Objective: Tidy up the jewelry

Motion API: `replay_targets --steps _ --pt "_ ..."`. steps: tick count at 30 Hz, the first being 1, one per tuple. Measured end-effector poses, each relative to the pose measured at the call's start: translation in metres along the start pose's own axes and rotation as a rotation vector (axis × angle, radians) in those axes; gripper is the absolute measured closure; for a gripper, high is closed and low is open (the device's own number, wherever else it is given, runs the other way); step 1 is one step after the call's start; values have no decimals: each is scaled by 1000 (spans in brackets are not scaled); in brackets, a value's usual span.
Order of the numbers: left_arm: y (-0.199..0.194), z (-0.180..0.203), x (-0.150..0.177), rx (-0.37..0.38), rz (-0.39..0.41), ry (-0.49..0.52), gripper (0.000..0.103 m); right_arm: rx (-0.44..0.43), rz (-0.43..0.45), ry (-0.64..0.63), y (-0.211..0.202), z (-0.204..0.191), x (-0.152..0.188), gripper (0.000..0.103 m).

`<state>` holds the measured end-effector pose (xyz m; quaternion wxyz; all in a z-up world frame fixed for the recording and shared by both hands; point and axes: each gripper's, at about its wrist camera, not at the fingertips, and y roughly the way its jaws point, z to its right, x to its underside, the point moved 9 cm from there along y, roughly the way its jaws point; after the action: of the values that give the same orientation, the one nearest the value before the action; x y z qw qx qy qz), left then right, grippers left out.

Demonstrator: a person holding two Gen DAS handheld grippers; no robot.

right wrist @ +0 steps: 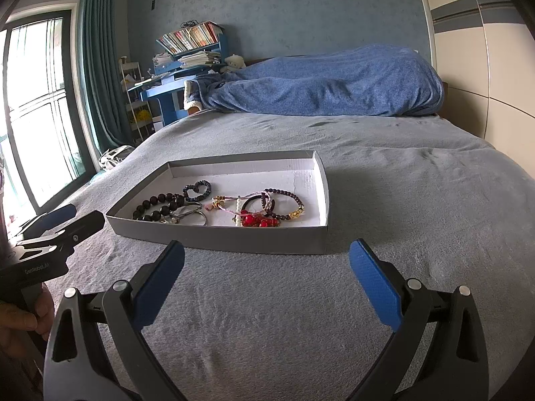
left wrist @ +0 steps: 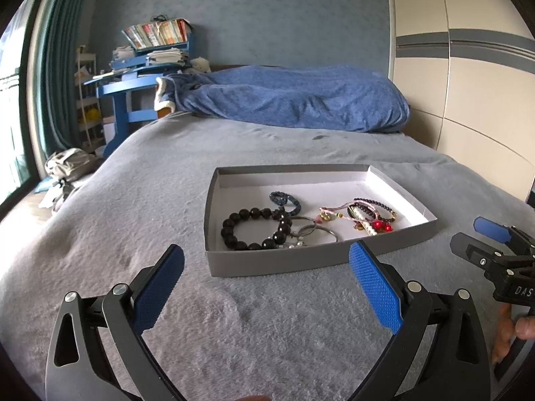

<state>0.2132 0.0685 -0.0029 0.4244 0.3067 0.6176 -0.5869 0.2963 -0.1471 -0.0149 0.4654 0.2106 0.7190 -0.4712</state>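
Item 1: shallow grey tray (left wrist: 267, 269), white inside, resting on grey bedspread (left wrist: 140, 200). Long axis across the bed, left to right in both views.

Item 2: contents, all bunched along the near half of the tray floor; far half bare.
- Black bead bracelet (left wrist: 255, 229), large beads, at the left end.
- Small dark blue bead bracelet (left wrist: 285, 202), just behind the black one.
- Thin metal rings (left wrist: 312, 230), touching the black beads on their right side.
- Tangle of pink cord, dark purple beads, pearl strand and red beads (left wrist: 361, 215), pieces overlapping, at the right end.

Item 3: left gripper (left wrist: 267, 289), jaws spread wide, nothing between them. Tray dead ahead at 12 o'clock, near wall just beyond the fingertips; black bead bracelet at 12, tangle toward 1 o'clock.

Item 4: right gripper (right wrist: 267, 287), jaws likewise spread wide and empty. Tray at 11 to 12 o'clock; red beads at 12, black beads toward 11 o'clock.

Nearer hand, as a judgement: left for black beads and rings, right for the tangle.

Status: all jewelry inside the tray, yet heaped and interlocked; fits either pieces gathered in and awaiting separation, or gathering into the tray as the wanted end. Not settled from this moment.
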Motion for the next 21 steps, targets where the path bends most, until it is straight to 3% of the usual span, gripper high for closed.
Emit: replay_targets --steps 21 --pt "2 1 1 5 -5 10 5 0 -1 0 0 0 -1 6"
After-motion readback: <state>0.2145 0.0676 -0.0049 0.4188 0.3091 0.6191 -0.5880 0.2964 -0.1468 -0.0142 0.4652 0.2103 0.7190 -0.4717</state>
